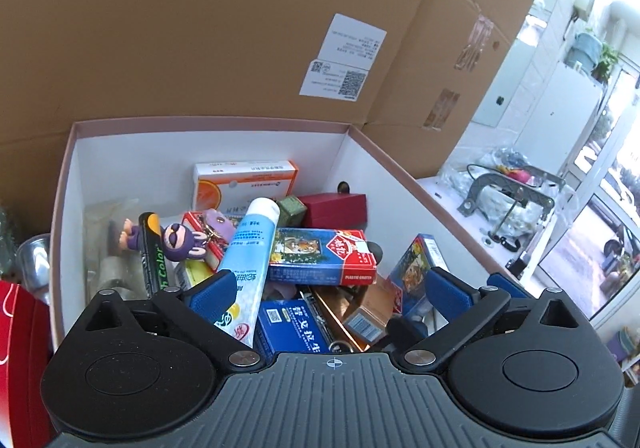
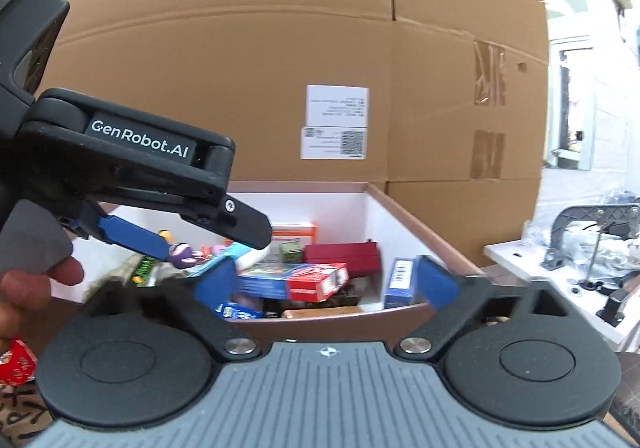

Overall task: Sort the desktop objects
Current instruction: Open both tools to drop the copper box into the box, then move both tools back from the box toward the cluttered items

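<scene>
A pink-rimmed white storage box (image 1: 208,121) holds several items: a white and blue tube (image 1: 248,256), a blue and red card pack (image 1: 320,256), an orange medicine box (image 1: 244,184), a dark red box (image 1: 336,206), a purple figure keychain (image 1: 180,242) and a black marker (image 1: 154,252). My left gripper (image 1: 328,292) is open and empty, just above the pile. My right gripper (image 2: 326,280) is open and empty, in front of the box's near wall (image 2: 320,326). The left gripper also shows in the right wrist view (image 2: 132,236), over the box's left side.
Large cardboard cartons (image 1: 240,28) stand right behind the box. A white table (image 2: 560,268) with a grey metal clamp (image 1: 508,192) and clutter lies to the right. A red bag (image 1: 16,328) and a metal cup (image 1: 34,260) sit left of the box.
</scene>
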Action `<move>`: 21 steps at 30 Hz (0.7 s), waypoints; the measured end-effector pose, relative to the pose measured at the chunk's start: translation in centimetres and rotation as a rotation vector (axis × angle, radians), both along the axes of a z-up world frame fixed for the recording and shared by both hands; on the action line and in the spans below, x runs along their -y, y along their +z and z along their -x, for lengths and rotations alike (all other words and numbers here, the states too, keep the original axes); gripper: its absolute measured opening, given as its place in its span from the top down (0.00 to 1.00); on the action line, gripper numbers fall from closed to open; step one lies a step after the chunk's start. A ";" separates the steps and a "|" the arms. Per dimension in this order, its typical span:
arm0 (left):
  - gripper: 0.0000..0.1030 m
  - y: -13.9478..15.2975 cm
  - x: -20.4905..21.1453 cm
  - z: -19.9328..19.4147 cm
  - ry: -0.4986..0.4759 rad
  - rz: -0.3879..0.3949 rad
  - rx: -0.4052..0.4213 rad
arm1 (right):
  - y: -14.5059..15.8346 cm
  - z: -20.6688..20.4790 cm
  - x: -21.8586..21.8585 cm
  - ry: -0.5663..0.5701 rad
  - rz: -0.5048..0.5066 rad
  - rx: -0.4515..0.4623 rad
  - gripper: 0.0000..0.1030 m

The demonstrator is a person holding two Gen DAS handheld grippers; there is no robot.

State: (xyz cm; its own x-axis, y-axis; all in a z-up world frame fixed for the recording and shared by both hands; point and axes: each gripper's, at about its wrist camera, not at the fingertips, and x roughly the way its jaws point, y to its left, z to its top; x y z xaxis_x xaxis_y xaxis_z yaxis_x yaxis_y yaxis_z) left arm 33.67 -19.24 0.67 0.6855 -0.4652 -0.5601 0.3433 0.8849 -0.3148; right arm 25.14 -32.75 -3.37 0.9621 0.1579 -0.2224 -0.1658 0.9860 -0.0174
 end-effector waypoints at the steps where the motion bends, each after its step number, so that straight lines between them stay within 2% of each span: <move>1: 0.00 0.0 -0.1 0.2 0.005 -0.002 0.006 | 0.0 0.3 -0.1 0.006 0.002 0.003 0.01; 7: 0.00 0.6 -1.6 1.3 0.041 0.060 -0.011 | 0.5 1.4 -0.6 0.002 0.005 0.010 0.00; 10: 0.00 1.2 -2.6 2.2 0.055 0.075 0.008 | 1.0 2.0 -0.8 0.000 -0.004 0.019 0.00; 21: 0.00 2.8 -5.7 7.7 0.064 0.038 0.116 | 2.4 4.9 -3.0 0.037 -0.038 0.034 0.00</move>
State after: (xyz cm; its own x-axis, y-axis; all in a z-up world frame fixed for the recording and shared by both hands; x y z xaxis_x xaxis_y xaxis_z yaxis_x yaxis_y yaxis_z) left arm 25.93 -13.54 3.43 0.7733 -0.4380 -0.4584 0.3225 0.8942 -0.3104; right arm 20.20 -29.75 -1.01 0.9625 0.2009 -0.1826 -0.2018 0.9793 0.0136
